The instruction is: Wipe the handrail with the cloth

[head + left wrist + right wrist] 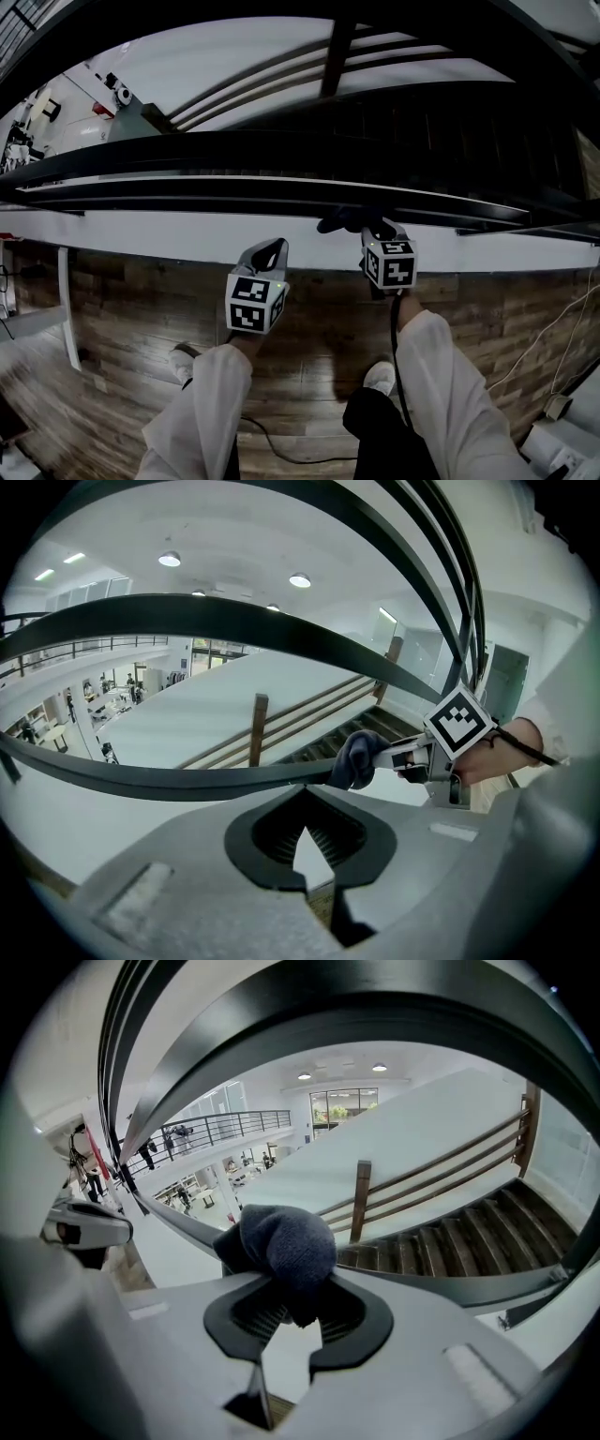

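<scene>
Two tools are up at the railing, and only one is working. Furthest left, the left tool hangs just short of the rail with its jaws together on nothing. I would leave it idle and out of the wiping path. Along from it runs the dark handrail, a long curved band above a staircase. Further right the cloth, a dark blue bunched wad, appears to sit against the rail. The right tool is clamped on its lower fold, the pads biting into the fabric.

To wipe well, my judgement is to grip firmly, press the wad onto the rail, and draw it along the band in one steady line, following the curve without lifting off. The wad looks small against the rail, so I think several overlapping passes would be needed, taking in the top and side faces. A loose bite could let the cloth slip out and fall over the edge.

Only the head view gives both tools side by side, along with the white sleeves and the plank floor below. Only the left gripper view shows the cloth from the side where it meets the rail, with the right tool behind it. Only the right gripper view shows the fabric caught between the pads, with the stair treads beyond
</scene>
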The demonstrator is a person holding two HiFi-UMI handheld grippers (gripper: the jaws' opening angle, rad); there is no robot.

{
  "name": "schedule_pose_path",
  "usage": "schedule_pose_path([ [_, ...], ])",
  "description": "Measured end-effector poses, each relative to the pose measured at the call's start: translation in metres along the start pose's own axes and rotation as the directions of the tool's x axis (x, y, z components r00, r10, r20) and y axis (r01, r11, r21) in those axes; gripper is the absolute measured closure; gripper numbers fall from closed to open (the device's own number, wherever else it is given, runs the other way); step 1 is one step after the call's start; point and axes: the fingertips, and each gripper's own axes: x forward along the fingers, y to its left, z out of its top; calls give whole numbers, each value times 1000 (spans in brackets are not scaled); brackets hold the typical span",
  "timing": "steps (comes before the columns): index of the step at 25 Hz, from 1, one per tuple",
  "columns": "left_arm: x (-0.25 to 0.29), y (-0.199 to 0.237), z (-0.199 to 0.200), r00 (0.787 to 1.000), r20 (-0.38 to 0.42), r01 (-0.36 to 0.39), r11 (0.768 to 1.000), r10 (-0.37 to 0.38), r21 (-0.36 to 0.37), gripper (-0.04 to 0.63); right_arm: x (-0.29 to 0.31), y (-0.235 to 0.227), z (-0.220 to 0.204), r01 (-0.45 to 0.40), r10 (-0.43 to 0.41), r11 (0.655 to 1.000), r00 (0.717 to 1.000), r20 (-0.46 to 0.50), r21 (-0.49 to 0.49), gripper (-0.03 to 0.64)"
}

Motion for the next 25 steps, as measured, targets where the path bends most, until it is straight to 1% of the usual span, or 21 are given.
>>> schedule_pose_path([
  [8, 39, -56, 3, 999, 0, 36, 999, -36, 16, 595, -19, -63, -11, 10, -10, 1000, 1000, 21, -1, 545],
  [12, 52, -77, 2, 999, -4, 44, 999, -44, 20, 595, -27, -92, -15, 21, -22, 1000, 999, 27, 9, 545],
  [15, 63, -94, 0, 999, -8, 51, 999, -51, 15, 595, -35, -120, -18, 41, -42, 999, 998, 36, 31, 545],
  [22, 99, -146, -1, 996, -10, 86, 996, -86, 31, 595, -53, -179, -28, 69, -72, 996, 995, 63, 53, 545],
  [25, 110, -166, -1, 994, -13, 106, 994, -106, 38, 595, -64, -209, -35, 101, -108, 991, 991, 77, 91, 545],
])
